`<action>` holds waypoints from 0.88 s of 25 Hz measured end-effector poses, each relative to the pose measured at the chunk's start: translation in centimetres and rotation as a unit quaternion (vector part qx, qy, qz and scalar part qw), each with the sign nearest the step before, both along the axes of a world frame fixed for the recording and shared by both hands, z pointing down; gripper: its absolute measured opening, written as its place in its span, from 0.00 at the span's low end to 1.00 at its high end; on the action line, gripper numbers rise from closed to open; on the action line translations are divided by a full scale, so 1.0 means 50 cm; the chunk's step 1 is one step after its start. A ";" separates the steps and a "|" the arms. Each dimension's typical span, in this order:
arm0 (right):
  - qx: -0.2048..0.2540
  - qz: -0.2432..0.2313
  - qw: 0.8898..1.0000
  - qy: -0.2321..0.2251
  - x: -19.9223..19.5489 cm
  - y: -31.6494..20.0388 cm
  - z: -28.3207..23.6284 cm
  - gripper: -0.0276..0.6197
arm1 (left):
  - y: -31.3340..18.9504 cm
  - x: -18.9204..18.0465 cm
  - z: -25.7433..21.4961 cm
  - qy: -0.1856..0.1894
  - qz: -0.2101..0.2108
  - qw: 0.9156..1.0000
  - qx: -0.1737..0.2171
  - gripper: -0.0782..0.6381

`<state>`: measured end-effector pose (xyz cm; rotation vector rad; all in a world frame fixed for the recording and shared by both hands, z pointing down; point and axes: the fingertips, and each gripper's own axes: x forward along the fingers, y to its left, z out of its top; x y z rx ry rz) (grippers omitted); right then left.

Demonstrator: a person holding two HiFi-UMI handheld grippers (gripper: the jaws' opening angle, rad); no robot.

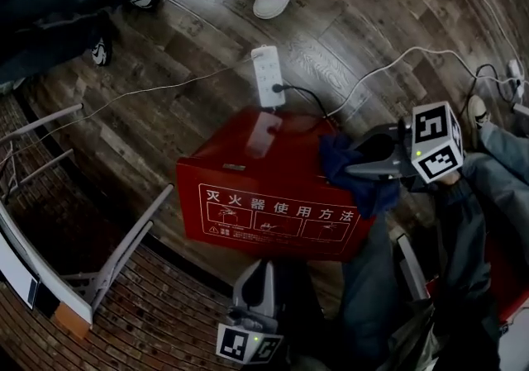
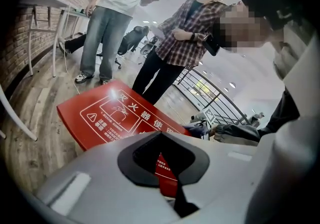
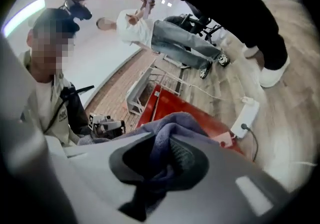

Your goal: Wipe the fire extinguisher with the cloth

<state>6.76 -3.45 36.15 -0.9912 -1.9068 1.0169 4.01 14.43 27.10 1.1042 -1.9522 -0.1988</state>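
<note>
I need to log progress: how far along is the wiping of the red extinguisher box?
Done: the cloth is picked up, pinched in the right gripper. In hand: it lies over the right end of the red box, so wiping looks barely begun. Left: the rest of the top and the printed front. The left gripper hangs empty nearby.

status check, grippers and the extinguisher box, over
Right gripper shut on blue cloth, at top right corner of red extinguisher box. Left gripper low at box front, jaws near together, empty. Power strip close behind box.
</note>
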 end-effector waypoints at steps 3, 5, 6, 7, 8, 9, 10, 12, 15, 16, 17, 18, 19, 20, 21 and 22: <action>0.040 -0.046 0.998 0.013 -0.022 0.020 0.004 0.13 | 0.016 -0.017 -0.004 -0.003 -0.005 1.000 0.002 0.12; 0.042 -0.074 0.996 0.034 -0.034 0.035 0.011 0.12 | 0.023 -0.026 -0.007 -0.001 -0.013 1.000 0.005 0.12; 0.047 -0.090 0.994 0.042 -0.037 0.041 0.014 0.12 | 0.028 -0.030 -0.010 0.000 -0.017 1.000 0.007 0.12; 0.057 -0.107 0.991 0.049 -0.039 0.046 0.015 0.11 | 0.034 -0.034 -0.012 -0.001 -0.020 1.000 0.009 0.12; 0.073 -0.124 0.988 0.053 -0.039 0.049 0.015 0.11 | 0.041 -0.039 -0.015 -0.001 -0.023 1.000 0.011 0.12; 0.088 -0.140 0.985 0.056 -0.039 0.051 0.014 0.11 | 0.049 -0.044 -0.017 -0.002 -0.027 1.000 0.012 0.12; 0.100 -0.150 0.982 0.058 -0.040 0.052 0.011 0.11 | 0.056 -0.050 -0.019 -0.001 -0.031 0.999 0.014 0.12; 0.108 -0.141 0.982 0.058 -0.044 0.047 -0.008 0.11 | 0.067 -0.061 -0.024 -0.001 -0.039 0.999 0.018 0.12; 0.121 -0.059 0.990 0.026 -0.052 0.029 -0.078 0.11 | 0.085 -0.076 -0.031 -0.002 -0.042 0.999 0.026 0.12; 0.141 -0.031 0.990 0.006 -0.055 0.025 -0.109 0.11 | 0.091 -0.080 -0.032 -0.003 -0.043 0.999 0.028 0.12; 0.174 -0.014 0.985 -0.010 -0.053 0.026 -0.137 0.11 | 0.097 -0.081 -0.030 -0.002 -0.045 0.999 0.030 0.12; 0.222 -0.014 0.975 -0.017 -0.046 0.034 -0.155 0.11 | 0.104 -0.080 -0.026 -0.001 -0.045 0.999 0.030 0.12; 0.280 -0.031 0.959 -0.016 -0.033 0.050 -0.161 0.11 | 0.109 -0.080 -0.022 0.000 -0.046 0.998 0.031 0.12; 0.341 -0.057 0.938 -0.011 -0.020 0.073 -0.158 0.11 | 0.112 -0.079 -0.020 0.003 -0.046 0.998 0.031 0.12; 0.396 -0.082 0.915 -0.012 -0.011 0.101 -0.151 0.11 | 0.115 -0.079 -0.019 0.005 -0.047 0.998 0.033 0.12; 0.435 -0.098 0.895 -0.026 -0.010 0.134 -0.145 0.11 | 0.119 -0.079 -0.019 0.005 -0.047 0.998 0.034 0.12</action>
